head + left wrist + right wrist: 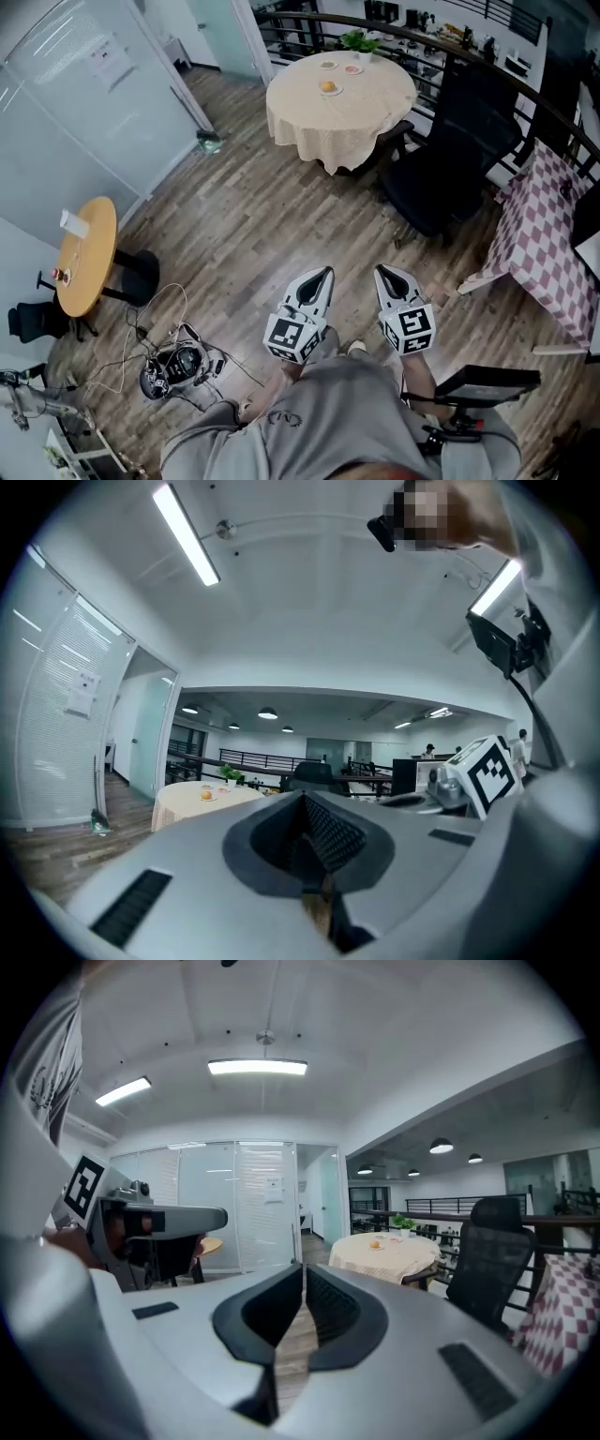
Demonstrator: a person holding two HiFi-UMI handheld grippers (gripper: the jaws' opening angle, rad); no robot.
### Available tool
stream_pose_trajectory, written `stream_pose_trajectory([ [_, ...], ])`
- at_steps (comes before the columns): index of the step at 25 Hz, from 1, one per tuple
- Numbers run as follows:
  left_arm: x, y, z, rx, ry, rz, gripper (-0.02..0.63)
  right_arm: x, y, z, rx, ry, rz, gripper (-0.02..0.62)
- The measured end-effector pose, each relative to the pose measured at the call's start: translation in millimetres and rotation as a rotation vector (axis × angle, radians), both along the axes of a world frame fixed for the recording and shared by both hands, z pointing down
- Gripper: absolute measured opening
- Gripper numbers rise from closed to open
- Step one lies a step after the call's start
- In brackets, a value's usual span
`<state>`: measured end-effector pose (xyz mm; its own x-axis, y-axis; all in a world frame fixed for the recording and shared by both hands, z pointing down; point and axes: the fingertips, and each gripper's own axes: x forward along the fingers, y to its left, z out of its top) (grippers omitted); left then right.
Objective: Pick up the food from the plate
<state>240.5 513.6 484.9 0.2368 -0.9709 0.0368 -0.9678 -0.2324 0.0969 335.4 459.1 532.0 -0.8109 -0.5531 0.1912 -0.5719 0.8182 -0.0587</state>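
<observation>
An orange piece of food [327,85] lies on a small white plate [334,92] on the round table with a cream cloth [375,108] far ahead. The same food [205,794] [375,1244] shows small in both gripper views. My left gripper [325,273] and right gripper [383,270] hang side by side over the wooden floor, near the person's body and far from the table. Both are shut with nothing between the jaws.
Two more small plates [353,68] and a potted plant [360,41] stand at the table's back. A black office chair [450,150] stands right of it, a checked-cloth table [548,234] further right. A small orange round table [86,255] and cables [178,361] lie left.
</observation>
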Motion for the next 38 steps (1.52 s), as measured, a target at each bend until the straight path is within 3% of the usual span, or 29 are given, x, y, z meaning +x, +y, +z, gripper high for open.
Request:
stream_pose_trajectory([
  [4, 16, 10, -5, -0.003, -0.025, -0.013, 0.011, 3, 4, 8, -0.036, -0.008, -0.049, 0.021],
  [9, 11, 12, -19, 0.012, -0.018, -0.061, 0.011, 3, 2, 4, -0.035, -0.019, -0.086, 0.021],
  [18, 16, 1, -12, -0.013, -0.057, -0.048, 0.011, 19, -15, 7, -0.042, -0.047, -0.041, 0.021],
  [31, 15, -82, 21, -0.013, 0.01, 0.064, 0.011, 30, -75, 19, -0.017, -0.036, 0.063, 0.021],
  [38, -8, -139, 41, -0.029, -0.058, 0.094, 0.011, 5, -117, 29, -0.039, 0.003, 0.074, 0.021],
])
